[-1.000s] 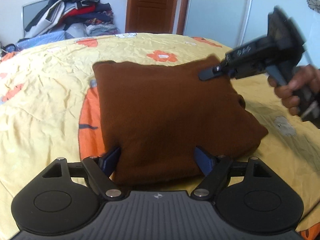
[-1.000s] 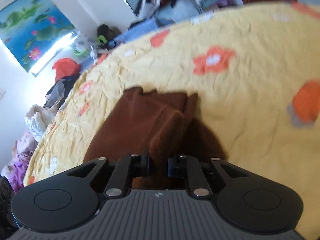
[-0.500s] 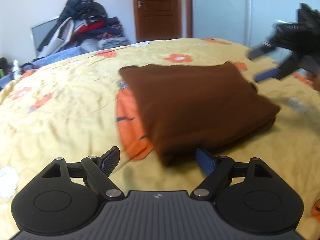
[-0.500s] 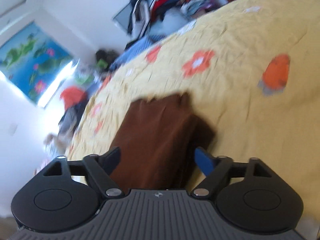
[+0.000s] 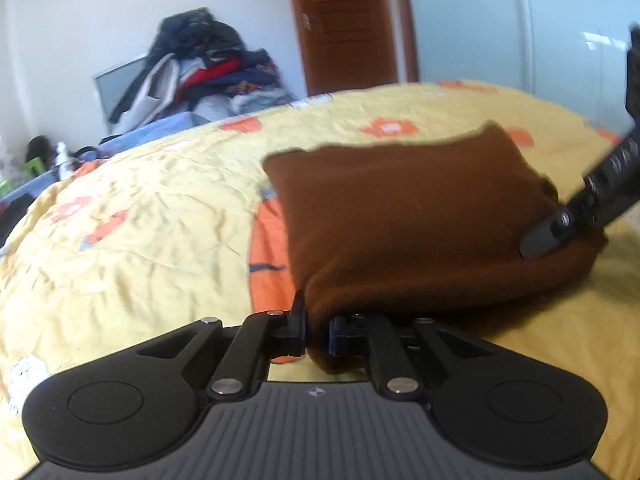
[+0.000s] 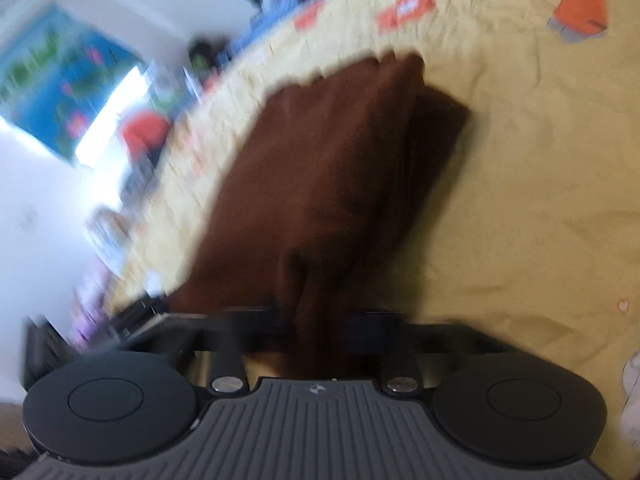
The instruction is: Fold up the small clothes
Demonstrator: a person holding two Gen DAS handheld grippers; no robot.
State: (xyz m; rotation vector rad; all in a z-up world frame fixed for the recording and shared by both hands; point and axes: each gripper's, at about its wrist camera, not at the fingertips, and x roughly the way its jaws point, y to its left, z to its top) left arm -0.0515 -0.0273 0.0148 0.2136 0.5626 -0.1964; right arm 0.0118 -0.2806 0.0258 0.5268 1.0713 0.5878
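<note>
A folded brown garment (image 5: 404, 208) lies on a yellow flowered bedspread (image 5: 140, 220). My left gripper (image 5: 318, 330) is shut on the garment's near left corner, with cloth bunched between the jaws. In the left wrist view the right gripper (image 5: 538, 242) reaches in from the right and presses on the garment's right edge. In the blurred right wrist view the right gripper (image 6: 320, 328) is closed around a thick fold of the brown garment (image 6: 332, 168), which stretches away from it.
A pile of clothes (image 5: 200, 68) and a grey screen stand beyond the bed's far left edge. A brown door (image 5: 344, 24) and a white wardrobe (image 5: 520, 32) are behind. A bright window with a blue picture (image 6: 60, 92) is in the right wrist view.
Both grippers were open half a second ago, clear of the garment. Now each has come in and shut on it, the left at the near corner, the right at the right edge.
</note>
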